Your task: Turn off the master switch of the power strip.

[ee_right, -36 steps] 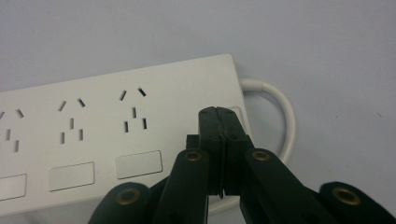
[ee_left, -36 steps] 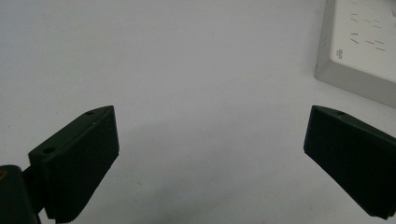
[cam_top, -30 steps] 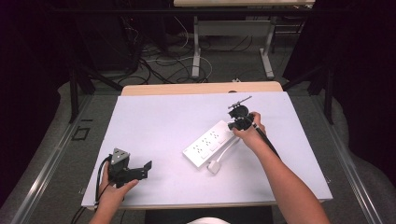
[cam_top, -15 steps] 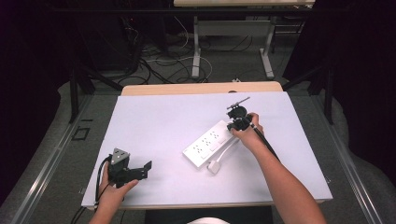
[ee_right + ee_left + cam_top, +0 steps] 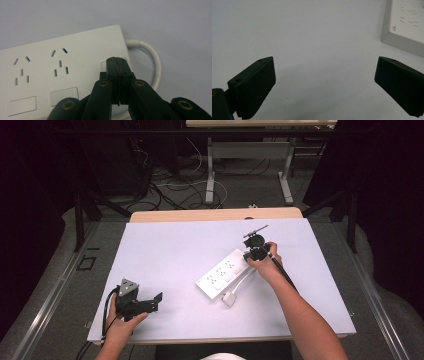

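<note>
Both grippers are at the white table (image 5: 165,245). At the lower left of the high view the left gripper (image 5: 150,302) rests low with its jaws spread wide and nothing between them. Right of centre, the right gripper (image 5: 252,254) has its jaws pressed together — their tips sit on a clear rocker switch (image 5: 103,65) at the end of the power strip (image 5: 225,272), gripping nothing.

White and oblong, the power strip lies diagonally just right of the frame's centre, with rows of dark slotted sockets and pale rectangular buttons — its white cord (image 5: 153,60) loops out from the switch end, and a white plug (image 5: 229,298) lies beside it.
</note>
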### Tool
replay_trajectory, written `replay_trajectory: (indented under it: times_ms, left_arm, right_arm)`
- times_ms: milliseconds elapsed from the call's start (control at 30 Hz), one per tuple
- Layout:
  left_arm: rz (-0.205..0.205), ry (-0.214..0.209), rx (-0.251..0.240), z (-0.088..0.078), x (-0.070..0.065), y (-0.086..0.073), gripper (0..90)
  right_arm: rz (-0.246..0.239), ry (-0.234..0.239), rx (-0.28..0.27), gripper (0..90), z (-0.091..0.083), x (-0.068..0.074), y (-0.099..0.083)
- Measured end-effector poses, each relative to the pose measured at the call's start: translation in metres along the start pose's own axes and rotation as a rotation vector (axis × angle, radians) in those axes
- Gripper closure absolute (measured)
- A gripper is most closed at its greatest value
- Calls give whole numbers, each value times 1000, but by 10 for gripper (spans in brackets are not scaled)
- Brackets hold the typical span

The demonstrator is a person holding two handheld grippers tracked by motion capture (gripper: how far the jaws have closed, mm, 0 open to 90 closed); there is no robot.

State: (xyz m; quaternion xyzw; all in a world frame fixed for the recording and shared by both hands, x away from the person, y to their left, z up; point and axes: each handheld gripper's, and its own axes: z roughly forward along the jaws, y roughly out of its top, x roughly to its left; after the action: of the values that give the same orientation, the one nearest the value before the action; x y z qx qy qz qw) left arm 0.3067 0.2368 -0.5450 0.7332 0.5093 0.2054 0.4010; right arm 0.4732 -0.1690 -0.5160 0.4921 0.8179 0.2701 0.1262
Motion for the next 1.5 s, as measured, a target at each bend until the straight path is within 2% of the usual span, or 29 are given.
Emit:
replay_trajectory:
  times_ms: [267,333,433,767,967,1067,1133,1200,1300,1500]
  left_arm:
    - [7,0,5,-1,0,0,35]
    - [7,0,5,-1,0,0,34]
    - [7,1,1,0,-1,0,35]
    - [8,2,6,0,-1,0,35]
    - [3,0,10,0,-1,0,36]
    - [15,3,14,0,0,0,36]
    - [-4,2,7,0,0,0,36]
    - [0,6,6,0,0,-1,36]
    - [-2,6,2,0,0,-1,36]
    - [-3,4,2,0,0,-1,37]
  right_arm:
    - [-2,7,-8,900,2,-1,-2]
    - [24,23,-17,900,2,-2,-3]
    - [33,29,-20,900,2,-2,-4]
    - [19,35,-38,900,3,-4,-5]
    - [5,21,-46,888,1,-2,-4]
    - [2,12,-22,873,-1,-3,-4]
    - [12,14,-42,870,0,-4,-4]
    - [28,9,-39,865,0,-3,-4]
    - [10,14,-59,852,-2,-6,-4]
    - [22,11,-58,820,-6,-8,-4]
